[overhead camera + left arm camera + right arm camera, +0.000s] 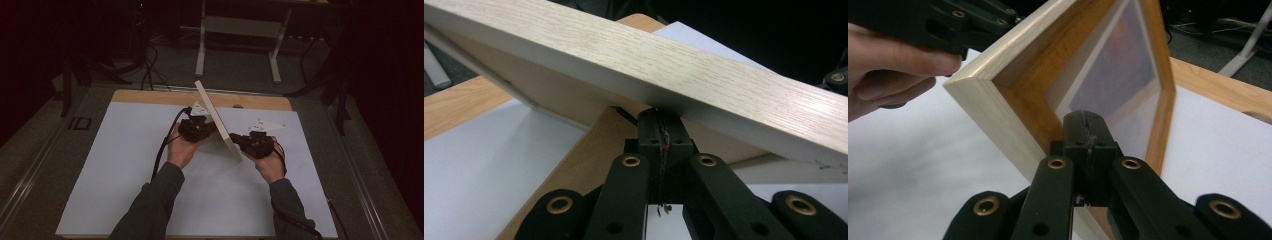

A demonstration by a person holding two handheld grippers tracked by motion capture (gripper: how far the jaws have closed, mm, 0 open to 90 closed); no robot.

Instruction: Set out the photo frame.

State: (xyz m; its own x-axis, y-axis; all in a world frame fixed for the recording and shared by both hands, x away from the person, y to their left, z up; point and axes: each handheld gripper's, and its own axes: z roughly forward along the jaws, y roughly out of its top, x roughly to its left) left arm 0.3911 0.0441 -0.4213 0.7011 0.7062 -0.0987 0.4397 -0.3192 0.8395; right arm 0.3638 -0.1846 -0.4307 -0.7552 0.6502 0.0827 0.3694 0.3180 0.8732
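The wooden picture frame (216, 117) stands on edge between both closed grippers, left gripper (199, 126) behind it, right gripper (254, 144) before its lower corner, neither visibly clamping it.

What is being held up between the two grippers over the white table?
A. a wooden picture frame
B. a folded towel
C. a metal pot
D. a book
A: the wooden picture frame, light wood around a pale panel, stands on edge between the left gripper and the right gripper.
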